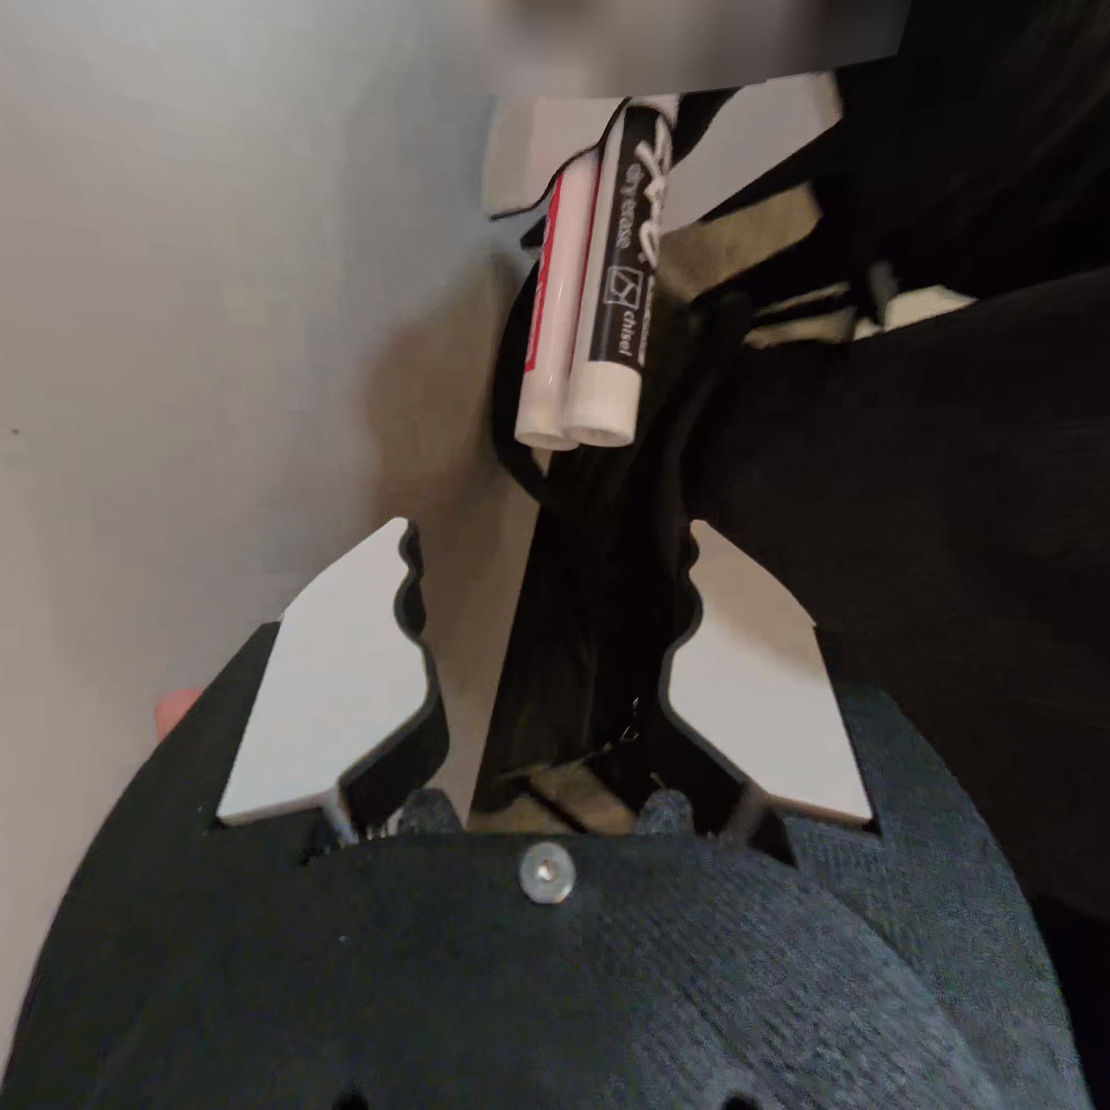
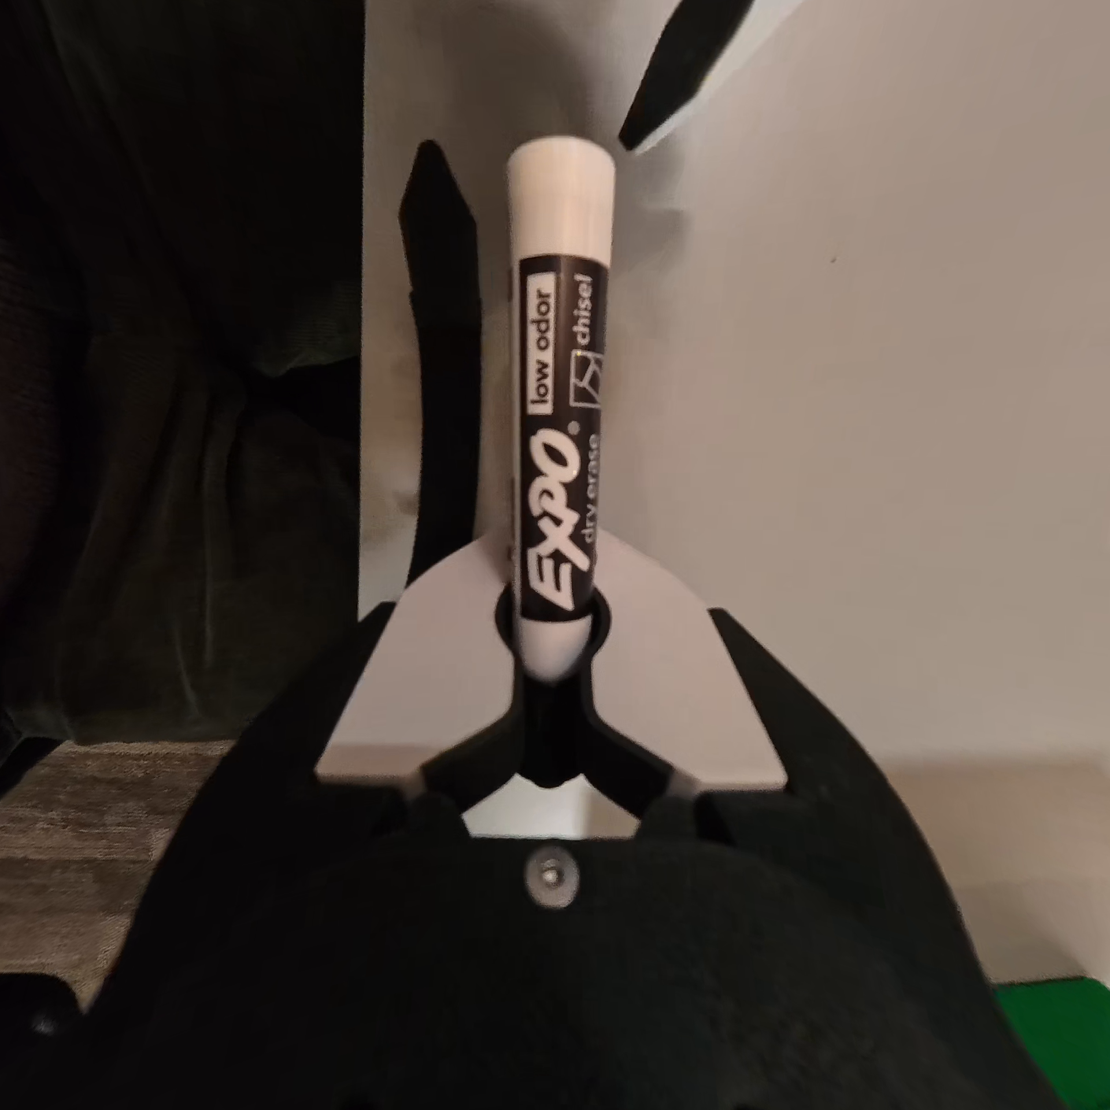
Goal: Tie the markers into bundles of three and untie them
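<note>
Right wrist view shows the right tongs [image 2: 555, 612] closed on a black-labelled marker [image 2: 561, 384], which stands upright out of the tips above the white counter [image 2: 841, 420], with a black strap [image 2: 441, 360] just beside it. In the left wrist view the left tongs [image 1: 552, 576] are wide apart and grip nothing. Ahead of them two markers [image 1: 591, 312] lie side by side, one red-labelled, one black-labelled.

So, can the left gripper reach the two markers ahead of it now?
Probably yes. The left gripper is open, and the markers point their ends at the gap between its fingers. Only a black band loops beside them; nothing solid seems to lie between.
</note>
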{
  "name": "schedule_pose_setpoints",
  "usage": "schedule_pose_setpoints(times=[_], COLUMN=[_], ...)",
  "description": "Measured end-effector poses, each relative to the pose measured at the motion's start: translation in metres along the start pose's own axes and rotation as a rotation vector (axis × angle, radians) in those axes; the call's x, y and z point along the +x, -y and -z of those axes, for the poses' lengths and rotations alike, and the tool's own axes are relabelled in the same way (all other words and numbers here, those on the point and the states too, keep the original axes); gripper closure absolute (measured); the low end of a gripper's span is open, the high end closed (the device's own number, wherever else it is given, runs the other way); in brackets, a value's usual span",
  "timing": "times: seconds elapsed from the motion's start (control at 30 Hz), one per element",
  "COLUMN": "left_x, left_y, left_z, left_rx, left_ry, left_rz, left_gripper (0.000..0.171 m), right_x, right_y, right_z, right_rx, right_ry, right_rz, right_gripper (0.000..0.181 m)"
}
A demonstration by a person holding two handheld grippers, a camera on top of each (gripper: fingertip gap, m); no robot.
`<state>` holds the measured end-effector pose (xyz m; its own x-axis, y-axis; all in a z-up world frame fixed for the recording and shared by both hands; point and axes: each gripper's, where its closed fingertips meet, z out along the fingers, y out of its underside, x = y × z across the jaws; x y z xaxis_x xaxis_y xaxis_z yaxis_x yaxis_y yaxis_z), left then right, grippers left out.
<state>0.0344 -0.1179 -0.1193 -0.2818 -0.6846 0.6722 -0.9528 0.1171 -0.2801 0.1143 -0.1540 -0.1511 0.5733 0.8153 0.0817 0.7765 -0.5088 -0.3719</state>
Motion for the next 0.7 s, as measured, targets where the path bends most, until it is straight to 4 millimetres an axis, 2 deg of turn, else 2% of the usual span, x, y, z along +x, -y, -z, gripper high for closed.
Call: schedule_pose_setpoints(times=[0.1,0.23,0.47,0.63,0.7], left_x=[-0.006,0.002,0.015,0.022,0.018], left_y=[0.009,0.025,0.021,0.038,0.040], left_z=[-0.004,-0.012,-0.029,-0.032,-0.033], left_rx=[-0.131,-0.203,-0.448,-0.494,-0.520], left_ry=[0.116,0.169,0.020,-0.171,-0.181], left_rz=[-0.064,-0.153,-0.055,0.010,0.005], left_gripper=[0.089,0.086,0.086,0.085,0.086], right_x=[0.014,0.022,0.021,0.020,0.020], right_y=[0.000,0.002,-0.001,-0.003,-0.008], right_z=[0.002,0.009,0.014,0.016,0.016], right_rx=[0.004,0.016,-0.009,-0.015,-0.030], right_ry=[-0.102,-0.244,-0.333,-0.384,-0.412], right_rz=[0.021,0.049,0.074,0.135,0.142], right_gripper=[0.167,0.167,0.167,0.167,0.167])
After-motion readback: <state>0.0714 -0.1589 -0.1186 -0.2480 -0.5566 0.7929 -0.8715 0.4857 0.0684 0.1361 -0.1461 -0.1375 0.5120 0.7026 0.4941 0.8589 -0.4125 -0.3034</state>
